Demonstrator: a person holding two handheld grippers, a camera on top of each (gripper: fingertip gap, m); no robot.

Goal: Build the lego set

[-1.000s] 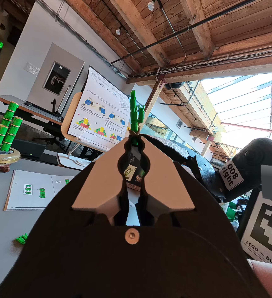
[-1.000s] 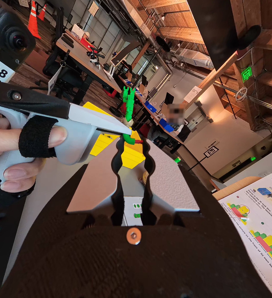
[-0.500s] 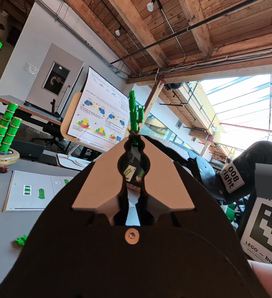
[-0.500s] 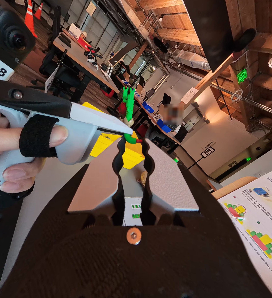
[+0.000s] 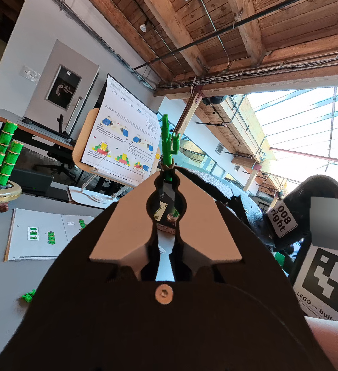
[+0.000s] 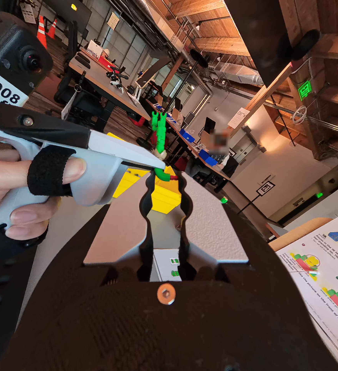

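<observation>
My left gripper (image 5: 167, 176) is shut on the foot of a slim green stem with side shoots (image 5: 167, 146), which stands up past its tips. In the right wrist view the left gripper (image 6: 163, 165) comes in from the left with the stem (image 6: 160, 132) above it. A green elbow piece (image 6: 161, 174) with a red pin (image 6: 173, 177) hangs under the stem. My right gripper (image 6: 164, 177) has its jaws closed to a narrow gap around that elbow and pin, and the pin touches its right fingertip.
A green bamboo model (image 5: 1, 158) stands on a golden base (image 5: 1, 192) at the far left of the grey table (image 5: 3, 281). An open booklet (image 5: 39, 234) and a loose green piece (image 5: 28, 297) lie nearby. An instruction sheet on a stand (image 5: 124, 140) and a yellow bin (image 6: 164, 196) are behind. Both grippers' tips are close together, under 4 cm apart. From either gripper's tips it is about 35 cm to the green bamboo model (image 5: 1, 158).
Both grippers keep their holds and stay together. The views have only shifted slightly.
</observation>
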